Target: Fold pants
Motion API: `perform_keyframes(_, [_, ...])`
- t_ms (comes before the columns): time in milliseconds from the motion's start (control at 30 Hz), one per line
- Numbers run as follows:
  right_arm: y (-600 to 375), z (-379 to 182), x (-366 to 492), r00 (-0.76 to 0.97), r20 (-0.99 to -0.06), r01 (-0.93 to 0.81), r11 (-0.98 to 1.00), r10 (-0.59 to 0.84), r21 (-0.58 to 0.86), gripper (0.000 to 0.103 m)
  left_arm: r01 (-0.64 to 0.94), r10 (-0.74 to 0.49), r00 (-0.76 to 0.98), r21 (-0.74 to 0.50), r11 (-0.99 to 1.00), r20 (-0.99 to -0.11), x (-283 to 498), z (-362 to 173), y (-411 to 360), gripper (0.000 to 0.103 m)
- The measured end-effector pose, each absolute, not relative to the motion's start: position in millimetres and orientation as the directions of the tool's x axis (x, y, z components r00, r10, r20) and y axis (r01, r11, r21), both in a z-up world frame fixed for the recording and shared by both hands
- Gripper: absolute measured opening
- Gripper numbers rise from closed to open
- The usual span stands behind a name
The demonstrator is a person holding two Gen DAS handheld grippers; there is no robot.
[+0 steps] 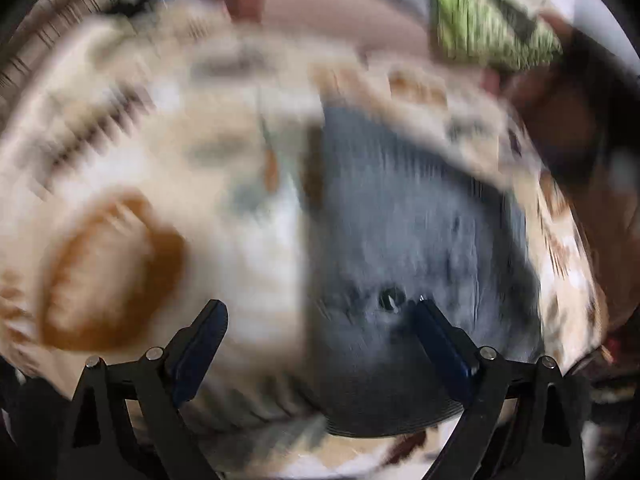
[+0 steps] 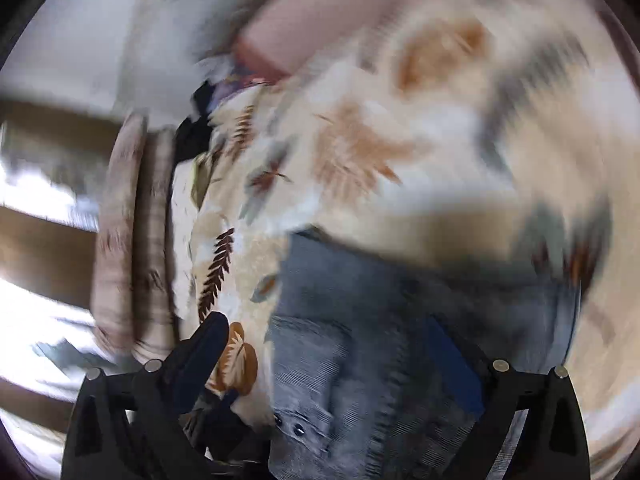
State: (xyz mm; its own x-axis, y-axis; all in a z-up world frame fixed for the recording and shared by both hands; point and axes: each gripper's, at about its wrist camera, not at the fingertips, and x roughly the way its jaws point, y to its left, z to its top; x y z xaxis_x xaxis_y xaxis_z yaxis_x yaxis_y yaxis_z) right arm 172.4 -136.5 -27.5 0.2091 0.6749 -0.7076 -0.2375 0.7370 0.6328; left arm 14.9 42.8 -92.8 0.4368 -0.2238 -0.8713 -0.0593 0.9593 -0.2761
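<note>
Blue denim pants (image 1: 416, 248) lie on a cream bedsheet with leaf prints (image 1: 168, 152); both views are motion-blurred. In the left wrist view the pants fill the centre-right, with a metal button (image 1: 391, 301) close to the right fingertip. My left gripper (image 1: 320, 308) hovers open over the pants' left edge, nothing between its fingers. In the right wrist view the pants (image 2: 384, 320) spread across the lower middle, rivets (image 2: 298, 429) at the bottom. My right gripper (image 2: 328, 324) is open above them; its right finger (image 2: 456, 364) blurs into the denim.
The leaf-print sheet (image 2: 360, 152) surrounds the pants. A green striped cloth (image 1: 488, 24) lies at the far right of the left view. A pinkish striped pillow or roll (image 2: 128, 232) lies at the bed's left side, with wooden boards (image 2: 40, 240) beyond.
</note>
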Motion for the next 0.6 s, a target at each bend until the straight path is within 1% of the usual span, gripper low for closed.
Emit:
perform_keyframes(67, [-90,-16,192,0.140,-0.800,-0.335,0.788,0.583,0.516,0.103,-0.072,-0.229,0.471,-0.296,0.953,-0.852,10,-96,43,0.094])
perform_keyframes(167, [-20,-34,222,0.047,-0.919,-0.439,0.834,0.392,0.334,0.103,-0.069,-0.234,0.474,-0.301,0.951,-0.849,11,-98,44,0.094])
perform_keyframes(233, [1,-59,230,-0.020,-0.951,-0.466,0.839,0.308,0.282,0.103,-0.063,-0.237,0.476,-0.301,0.952,-0.847,11,-98,44,0.095])
perform_keyframes(267, [10,-74,232,-0.063,-0.960,-0.474,0.838,0.272,0.269,0.101,-0.061,-0.234,0.481,-0.299,0.952,-0.845,10,-99,44,0.095])
perform_keyframes(300, [15,-85,232,-0.084,-0.970,-0.488,0.839,0.230,0.241,0.072,-0.060,-0.230,0.485,-0.295,0.954,-0.844,10,-99,42,0.095])
perform_keyframes(333, [18,-96,233,-0.084,-0.982,-0.494,0.849,0.168,0.187,0.040,-0.058,-0.224,0.490,-0.288,0.956,-0.842,8,-99,40,0.095])
perform_keyframes(367, [16,-98,232,-0.065,-0.983,-0.484,0.856,0.170,0.180,0.025,-0.055,-0.221,0.493,-0.284,0.957,-0.842,9,-100,39,0.095])
perform_keyframes(433, [5,-88,229,0.012,-0.978,-0.435,0.882,0.207,0.181,0.025,-0.054,-0.224,0.496,-0.288,0.956,-0.839,7,-100,39,0.095])
perform_keyframes(467, [-5,-82,228,0.052,-0.968,-0.388,0.898,0.244,0.205,0.025,-0.054,-0.222,0.496,-0.285,0.957,-0.839,5,-100,38,0.095])
perform_keyframes(533, [-32,-70,225,0.135,-0.931,-0.294,0.911,0.339,0.289,0.030,-0.051,-0.216,0.498,-0.277,0.959,-0.840,3,-99,37,0.095])
perform_keyframes(567, [-47,-63,223,0.181,-0.916,-0.255,0.917,0.357,0.307,0.048,-0.054,-0.216,0.498,-0.279,0.959,-0.840,3,-99,37,0.095])
perform_keyframes(600, [-68,-53,218,0.246,-0.902,-0.194,0.930,0.354,0.312,0.072,-0.056,-0.217,0.499,-0.281,0.958,-0.839,2,-99,37,0.095])
